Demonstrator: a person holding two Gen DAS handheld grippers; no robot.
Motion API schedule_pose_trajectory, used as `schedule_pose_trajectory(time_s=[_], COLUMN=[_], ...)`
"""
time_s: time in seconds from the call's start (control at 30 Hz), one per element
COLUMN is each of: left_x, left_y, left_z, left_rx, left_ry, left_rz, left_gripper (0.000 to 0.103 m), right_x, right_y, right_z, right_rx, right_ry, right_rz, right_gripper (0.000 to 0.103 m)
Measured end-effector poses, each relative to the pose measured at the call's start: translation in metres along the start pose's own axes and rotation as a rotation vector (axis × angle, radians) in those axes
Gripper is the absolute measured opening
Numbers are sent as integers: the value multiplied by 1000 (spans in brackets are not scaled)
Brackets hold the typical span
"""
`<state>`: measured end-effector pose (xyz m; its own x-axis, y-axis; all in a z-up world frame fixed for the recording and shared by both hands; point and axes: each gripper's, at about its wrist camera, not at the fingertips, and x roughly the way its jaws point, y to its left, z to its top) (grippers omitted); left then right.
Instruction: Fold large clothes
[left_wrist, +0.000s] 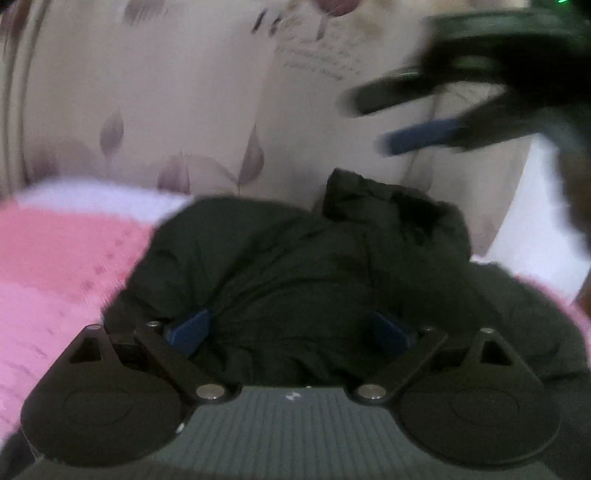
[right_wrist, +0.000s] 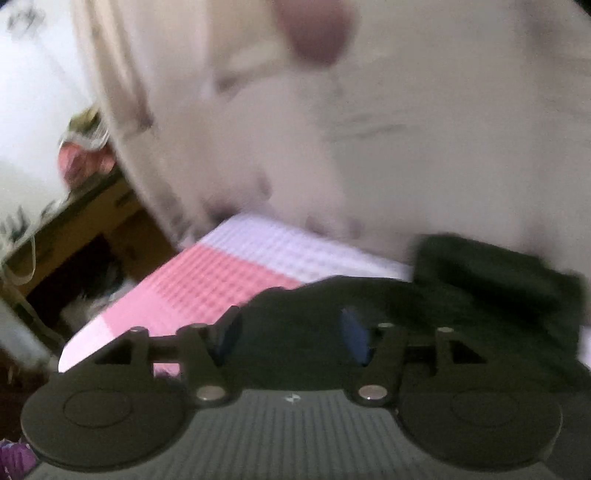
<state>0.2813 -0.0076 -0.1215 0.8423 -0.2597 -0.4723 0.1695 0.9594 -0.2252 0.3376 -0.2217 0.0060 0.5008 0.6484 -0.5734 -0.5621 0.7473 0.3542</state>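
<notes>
A bulky dark padded jacket (left_wrist: 295, 266) lies bunched on a pink and white bed cover (left_wrist: 55, 266). My left gripper (left_wrist: 291, 332) is open, its blue pads wide apart with jacket fabric bulging between them. My right gripper (left_wrist: 406, 122) hangs in the air at the upper right of the left wrist view, jaws apart and empty. In the blurred right wrist view the right gripper (right_wrist: 291, 339) is open above the jacket (right_wrist: 480, 291), which lies on the bed cover (right_wrist: 229, 273).
A beige wall with a leaf pattern (left_wrist: 177, 110) rises behind the bed. A wooden shelf with clutter (right_wrist: 85, 221) stands left of the bed. A white surface (left_wrist: 535, 221) stands at the right.
</notes>
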Motion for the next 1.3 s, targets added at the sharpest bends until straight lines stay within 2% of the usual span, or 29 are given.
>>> schedule_pose_trajectory(time_s=[0.07, 0.2, 0.23, 0.27, 0.33, 0.37, 0.47, 0.57, 0.67, 0.7, 0.77, 0.83, 0.9, 1.0, 1.13, 1.2, 1.3], left_x=[2, 3, 5, 5, 4, 3, 1, 0, 1, 1, 2, 4, 4, 3, 2, 3, 2], left_y=[9, 10, 9, 10, 11, 11, 10, 7, 9, 10, 13, 14, 13, 10, 8, 7, 2], left_z=[0, 1, 1, 0, -1, -1, -2, -4, -4, -4, -4, -3, -4, -4, -5, -5, -6], left_rx=[-55, -63, -67, -70, -74, -79, -77, -57, -60, -66, -72, -71, -68, -60, -48, -41, -13], left_ry=[30, 47, 48, 48, 50, 51, 55, 66, 80, 83, 84, 85, 85, 86, 84, 81, 80], left_rz=[-33, -34, -30, -19, -3, 7, 35, 55, 50, 49, 47, 45, 46, 53, 63, 67, 83], left_gripper=[94, 94, 95, 95, 95, 95, 95, 100, 100, 100, 101, 102, 103, 103, 103, 103, 103], right_x=[47, 130, 144, 159, 184, 188, 202, 219, 225, 223, 209, 163, 109, 33, -34, -50, -64], right_y=[4, 6, 8, 9, 14, 17, 15, 8, 10, 5, -10, -23, -23, -17, -14, -31, -47], right_z=[16, 26, 24, 20, 10, 5, -8, -17, -20, -18, -13, -12, -17, -46, -114, -159, -181], right_rx=[-20, -36, -42, -50, -88, -105, -106, -116, -152, -127, -4, 140, 161, 96, -14, -13, 87], right_ry=[66, 162, 188, 223, 258, 256, 193, 128, 100, 101, 91, -44, -127, -172, -106, -1, 1], right_rz=[11, 31, 35, 40, 57, 62, 53, 17, 23, 40, 77, 147, 167, 81, -175, -365, -309], right_gripper=[59, 59, 54, 36, 25, 19, 12, 9, 9, 9, 13, 14, 14, 14, 14, 13, 13])
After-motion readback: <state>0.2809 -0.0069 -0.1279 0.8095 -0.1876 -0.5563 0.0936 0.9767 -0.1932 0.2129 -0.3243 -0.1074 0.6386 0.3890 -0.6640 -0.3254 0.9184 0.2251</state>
